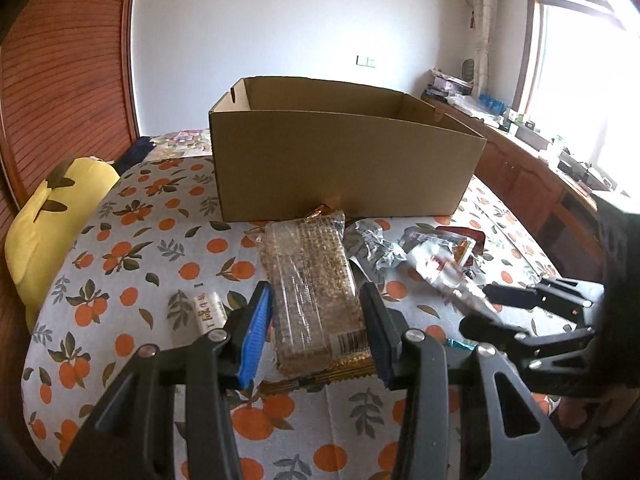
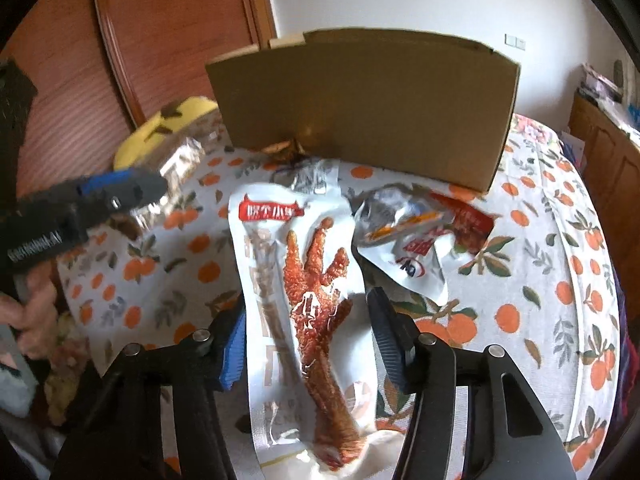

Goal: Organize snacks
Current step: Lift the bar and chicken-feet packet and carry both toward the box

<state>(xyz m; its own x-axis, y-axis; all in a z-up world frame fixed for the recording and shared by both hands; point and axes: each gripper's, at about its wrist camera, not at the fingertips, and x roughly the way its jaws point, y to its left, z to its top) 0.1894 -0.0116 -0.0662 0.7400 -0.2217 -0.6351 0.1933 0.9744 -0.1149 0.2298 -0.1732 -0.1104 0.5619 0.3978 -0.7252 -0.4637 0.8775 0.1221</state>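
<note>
Clear-wrapped cracker pack (image 1: 312, 292) in left gripper (image 1: 316, 312), off the tablecloth (image 1: 132, 264)

Each camera rides its own gripper, looking forward and downward along the fingers — close over the orange-print tablecloth (image 1: 120, 240). Both views share the cardboard box (image 1: 344, 168) — and each catches the other gripper.

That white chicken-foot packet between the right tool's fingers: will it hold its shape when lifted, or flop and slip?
The chicken-foot packet looks like a thin, glossy pouch, so its ends will probably droop. The shiny film may slide between the right tool fingers unless squeezed firmly. It seems light for its size, and the foot inside probably stiffens the middle.
</note>
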